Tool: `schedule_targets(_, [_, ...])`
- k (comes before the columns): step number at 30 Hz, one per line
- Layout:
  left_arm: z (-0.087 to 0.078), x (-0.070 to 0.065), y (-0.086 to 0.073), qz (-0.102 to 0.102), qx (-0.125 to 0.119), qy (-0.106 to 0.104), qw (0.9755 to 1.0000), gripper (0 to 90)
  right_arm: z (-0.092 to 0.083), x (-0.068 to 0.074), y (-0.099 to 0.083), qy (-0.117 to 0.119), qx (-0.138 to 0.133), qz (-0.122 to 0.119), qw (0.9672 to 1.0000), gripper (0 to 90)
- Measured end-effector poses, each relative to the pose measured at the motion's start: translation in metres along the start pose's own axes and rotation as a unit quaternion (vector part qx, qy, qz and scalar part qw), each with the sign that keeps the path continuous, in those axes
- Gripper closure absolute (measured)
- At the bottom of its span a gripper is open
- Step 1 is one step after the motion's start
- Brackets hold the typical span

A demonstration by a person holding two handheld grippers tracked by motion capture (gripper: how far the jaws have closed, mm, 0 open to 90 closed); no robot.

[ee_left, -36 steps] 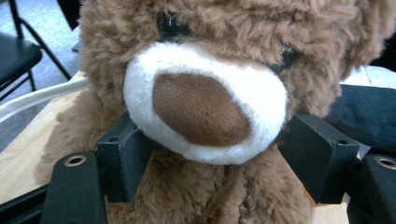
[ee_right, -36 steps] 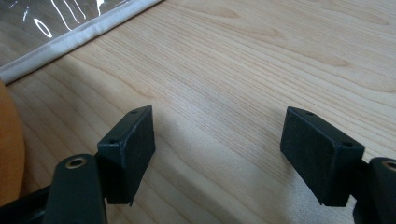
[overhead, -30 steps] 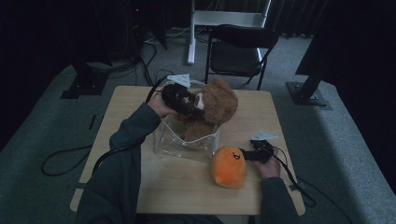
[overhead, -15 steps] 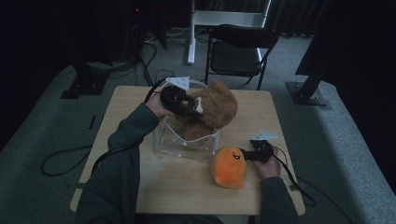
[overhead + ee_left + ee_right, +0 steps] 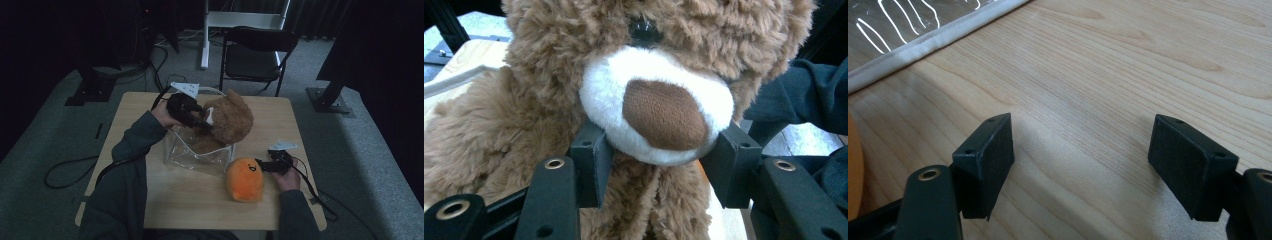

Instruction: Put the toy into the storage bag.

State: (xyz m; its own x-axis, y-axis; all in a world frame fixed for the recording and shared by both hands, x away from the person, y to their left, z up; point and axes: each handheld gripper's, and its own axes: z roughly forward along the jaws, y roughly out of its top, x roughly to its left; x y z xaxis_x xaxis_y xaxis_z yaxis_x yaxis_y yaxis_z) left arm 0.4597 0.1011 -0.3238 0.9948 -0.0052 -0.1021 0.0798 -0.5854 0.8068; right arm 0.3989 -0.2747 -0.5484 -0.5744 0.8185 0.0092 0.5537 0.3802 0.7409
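High view: the bear [image 5: 231, 119] leans tilted over the clear bag [image 5: 200, 152] on the table [image 5: 200, 200], head up and to the right. The left gripper [image 5: 201, 119] reaches in from the left.

Left gripper view: the muzzle faces the camera; jaws, just closing, pinch it.

Right gripper view: the right gripper [image 5: 1080, 150] gapes wide over bare wood, empty.

the brown teddy bear [image 5: 227, 119] is a shaggy plush with a white muzzle, a darker brown nose and a shiny black eye. it sits in the clear plastic bag [image 5: 197, 155] at the middle of the table, its head and upper body leaning out over the bag's far right rim. in the left gripper view the bear [image 5: 659, 100] faces the camera at close range, its muzzle pinched from both sides.
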Motion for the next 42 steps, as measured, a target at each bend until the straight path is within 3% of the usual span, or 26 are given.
schedule_targets(4, [0.007,-0.002,0.0,0.005,0.033,0.02,0.9992,48.0,0.0,0.0,0.0,0.0,0.0,0.0,1.0,25.4])
schedule_targets(6, [0.01,-0.004,0.0,0.006,0.038,0.031,0.9988,45.5,0.0,0.0,0.0,0.0,0.0,-0.001,1.0,25.4])
schedule_targets(11, [0.012,-0.004,0.0,0.009,0.026,0.065,0.9975,35.8,0.0,0.0,0.0,-0.001,0.0,-0.001,1.0,25.4])
schedule_targets(17, [0.008,-0.004,0.001,0.01,0.004,0.087,0.9962,30.2,0.0,0.0,0.0,-0.001,0.0,0.0,1.0,25.4])
schedule_targets(25, [0.009,-0.004,0.002,0.012,-0.02,0.093,0.9954,27.2,0.0,0.0,0.0,-0.001,0.0,-0.001,1.0,25.4])
schedule_targets(31, [0.007,-0.002,0.006,0.009,-0.049,0.084,0.9952,25.9,0.0,0.0,0.0,-0.001,0.0,-0.001,1.0,25.4])
schedule_targets(34, [0.009,-0.002,0.007,0.009,-0.05,0.082,0.9953,25.9,0.0,0.0,0.0,-0.001,-0.001,-0.001,1.0,25.4])
schedule_targets(39, [0.005,-0.003,0.01,0.007,-0.076,0.08,0.9939,26.7,0.0,0.0,0.0,-0.001,0.0,-0.001,1.0,25.4])
schedule_targets(42, [0.007,-0.004,0.013,0.008,-0.072,0.077,0.9944,29.1,0.0,0.0,0.0,-0.001,0.0,0.0,1.0,25.4])
